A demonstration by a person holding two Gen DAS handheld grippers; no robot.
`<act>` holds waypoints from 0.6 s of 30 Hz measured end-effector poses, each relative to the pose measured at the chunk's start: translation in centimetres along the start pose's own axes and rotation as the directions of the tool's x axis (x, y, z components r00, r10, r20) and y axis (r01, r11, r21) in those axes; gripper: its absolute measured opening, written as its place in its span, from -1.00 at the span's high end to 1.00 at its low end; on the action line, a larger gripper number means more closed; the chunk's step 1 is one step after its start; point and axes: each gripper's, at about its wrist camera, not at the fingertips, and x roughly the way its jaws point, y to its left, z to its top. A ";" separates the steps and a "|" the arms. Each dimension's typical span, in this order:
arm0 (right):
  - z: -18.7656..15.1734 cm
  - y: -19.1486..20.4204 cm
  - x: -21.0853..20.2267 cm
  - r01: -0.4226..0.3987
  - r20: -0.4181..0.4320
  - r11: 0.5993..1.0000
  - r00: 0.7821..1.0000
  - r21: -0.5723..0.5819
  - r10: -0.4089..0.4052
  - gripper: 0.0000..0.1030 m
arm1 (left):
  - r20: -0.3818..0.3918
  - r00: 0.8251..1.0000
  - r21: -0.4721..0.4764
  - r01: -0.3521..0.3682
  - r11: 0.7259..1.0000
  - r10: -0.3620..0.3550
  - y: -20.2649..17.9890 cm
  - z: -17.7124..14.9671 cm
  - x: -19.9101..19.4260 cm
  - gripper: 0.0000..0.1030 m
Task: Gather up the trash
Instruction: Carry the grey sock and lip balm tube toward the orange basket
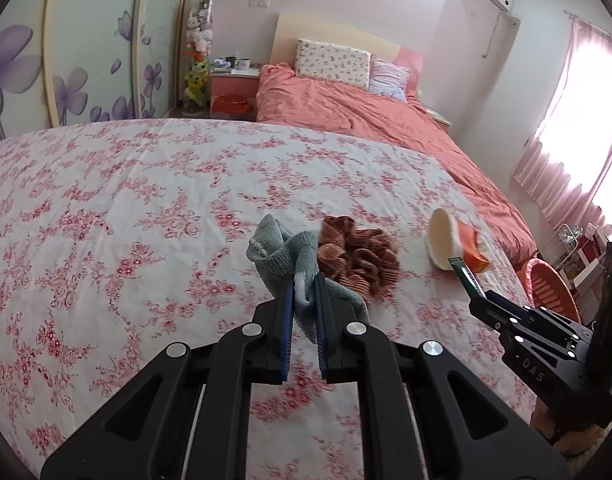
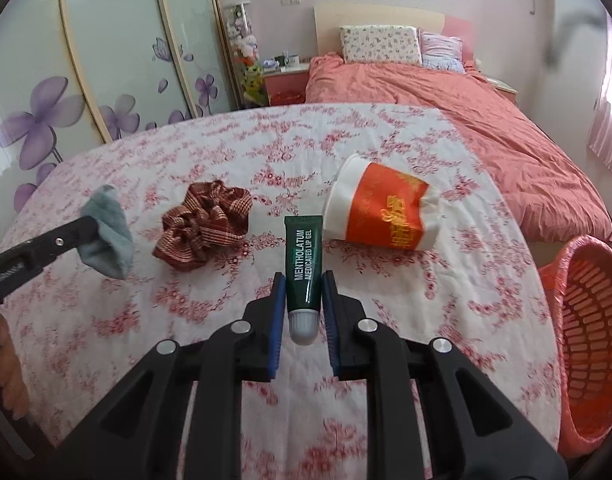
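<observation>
Seen from the left wrist: floral-clothed table (image 1: 146, 200) before a bed, left gripper (image 1: 304, 292) with fingers pinching a grey-blue sock (image 1: 282, 256), raised off the cloth, brown scrunchie (image 1: 357, 256) and tipped paper cup (image 1: 457, 244) not yet collected. Seen from the right wrist: right gripper (image 2: 304, 300) with fingers clamped on a green lip gel tube (image 2: 304, 260), orange basket (image 2: 593, 340) beside the table apparently empty, so most collecting judged left.

A dark green tube (image 2: 302, 264) sits between the right gripper's (image 2: 304, 280) blue pads (image 2: 278, 300). Left of it lie a brown striped scrunchie (image 2: 204, 226) and a grey-blue sock (image 2: 110, 236); beyond it, an orange-and-white cup (image 2: 381, 210).
</observation>
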 end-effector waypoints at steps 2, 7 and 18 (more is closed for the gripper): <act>-0.3 -0.2 -0.9 -0.005 0.010 1.000 1.000 0.015 0.005 0.64 | 0.005 1.000 0.011 0.008 1.000 -0.008 -0.7 -0.1 -0.5 0.81; -1.2 -1.0 -3.5 -0.009 0.048 0.999 0.999 0.046 0.007 0.64 | 0.015 0.999 0.037 0.030 0.999 -0.031 -2.3 -0.4 -1.4 0.81; -3.0 -4.9 -8.4 0.093 0.123 0.987 0.986 0.129 -0.109 0.64 | 0.013 0.994 0.114 0.106 0.988 -0.108 -7.4 -1.4 -2.4 0.81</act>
